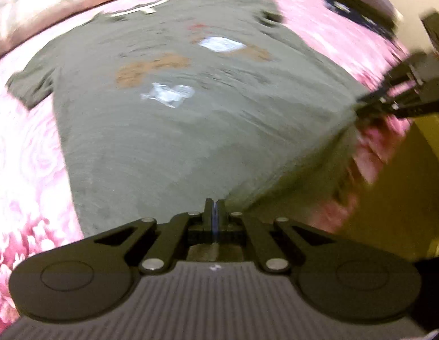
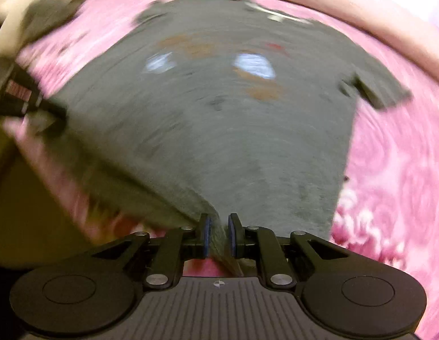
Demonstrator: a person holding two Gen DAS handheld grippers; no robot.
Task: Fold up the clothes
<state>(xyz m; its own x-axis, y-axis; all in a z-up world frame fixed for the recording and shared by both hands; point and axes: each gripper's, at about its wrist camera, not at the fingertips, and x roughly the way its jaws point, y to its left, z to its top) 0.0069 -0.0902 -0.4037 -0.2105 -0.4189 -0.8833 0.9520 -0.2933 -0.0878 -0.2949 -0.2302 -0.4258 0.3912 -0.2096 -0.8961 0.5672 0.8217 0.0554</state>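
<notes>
Pink floral bed point(image 1: 26, 170) | grey T-shirt point(image 1: 191, 130) spread flat, collar far | left gripper point(image 1: 215, 212) fingers closed on near hem corner | right gripper point(image 2: 218, 232) fingers narrow, hem cloth pinched between | both views blurred

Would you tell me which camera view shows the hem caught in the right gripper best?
The right wrist view: the grey T-shirt's hem runs between the right gripper pads at close range. The left wrist view shows that gripper only small and blurred at the shirt's far corner.
</notes>
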